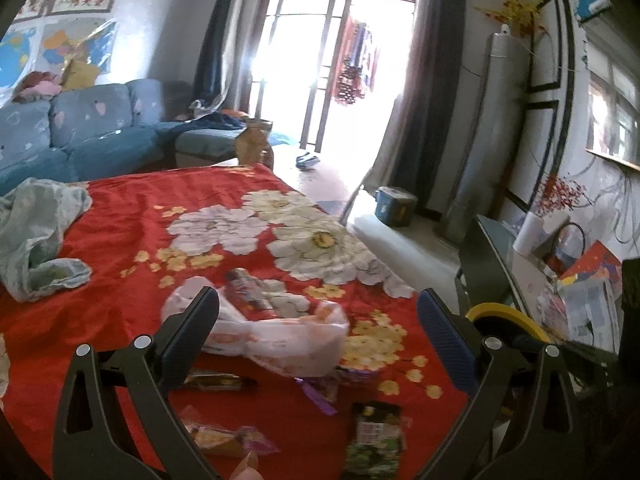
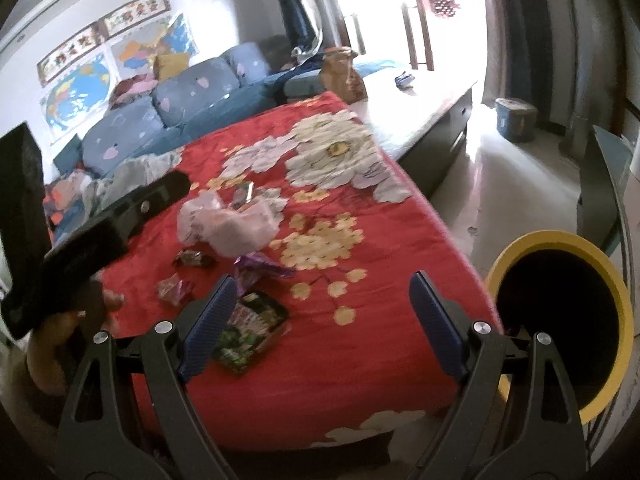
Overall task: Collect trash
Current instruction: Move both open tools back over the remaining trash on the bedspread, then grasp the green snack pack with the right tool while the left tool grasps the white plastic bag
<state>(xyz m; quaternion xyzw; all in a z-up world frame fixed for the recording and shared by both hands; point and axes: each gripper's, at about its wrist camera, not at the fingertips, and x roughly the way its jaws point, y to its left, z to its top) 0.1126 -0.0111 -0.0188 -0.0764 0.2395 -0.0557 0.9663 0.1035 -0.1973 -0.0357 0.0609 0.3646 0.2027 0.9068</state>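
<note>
Trash lies on a red flowered blanket [image 1: 132,216] over a table. A crumpled white plastic bag [image 1: 276,332] sits in the middle; it also shows in the right wrist view [image 2: 232,220]. Around it lie a dark green snack packet [image 1: 374,440] [image 2: 250,326], a purple wrapper [image 1: 320,394] [image 2: 256,270], a dark brown wrapper [image 1: 220,382] [image 2: 194,258] and a pink-yellow wrapper [image 1: 224,438] [image 2: 174,290]. My left gripper [image 1: 318,316] is open above the bag, holding nothing. My right gripper [image 2: 320,298] is open and empty above the blanket's near right part. A yellow-rimmed bin [image 2: 560,320] stands right of the table.
A pale green cloth [image 1: 36,236] lies at the blanket's left. A blue sofa [image 1: 80,128] stands behind the table. The left hand-held gripper body [image 2: 80,236] shows at the left of the right wrist view. A cluttered glass side table [image 1: 560,280] stands right.
</note>
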